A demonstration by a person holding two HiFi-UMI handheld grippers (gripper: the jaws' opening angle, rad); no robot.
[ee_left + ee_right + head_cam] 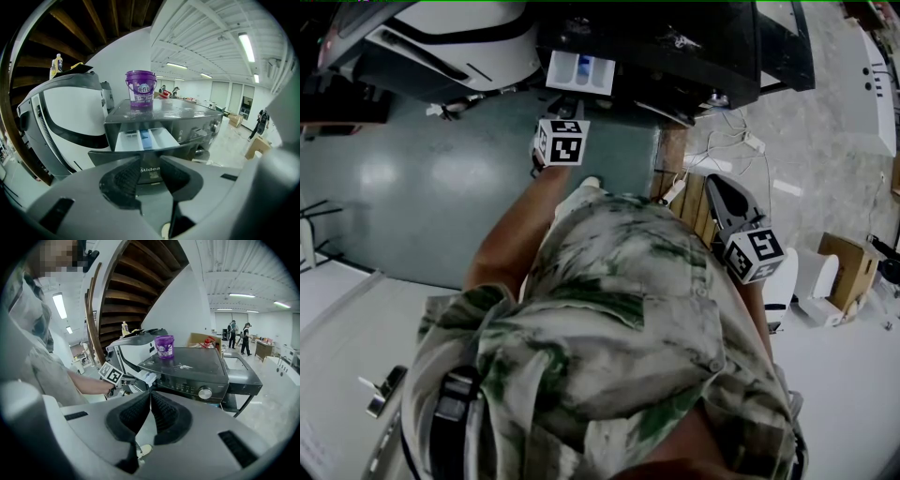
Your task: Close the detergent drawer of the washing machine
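While it stands pulled out at the upper left of the washer (192, 119) front, the drawer (143, 139) shows white compartments with 1 blue section in the middle.

- Left gripper (151, 171): jaws narrowly apart, nothing between them. It points at the drawer front from just short of it; whether it touches cannot be told.
- Right gripper (150, 401): jaws pressed together, empty. It is held at the person's right side, well apart from the washer.
- Tub (140, 89): 1, purple, upright on the washer top, behind the drawer.
- White machine (65, 122): just beside the washer, on the drawer side.
- Shirt (619, 319): patterned green and white, filling the lower head view.
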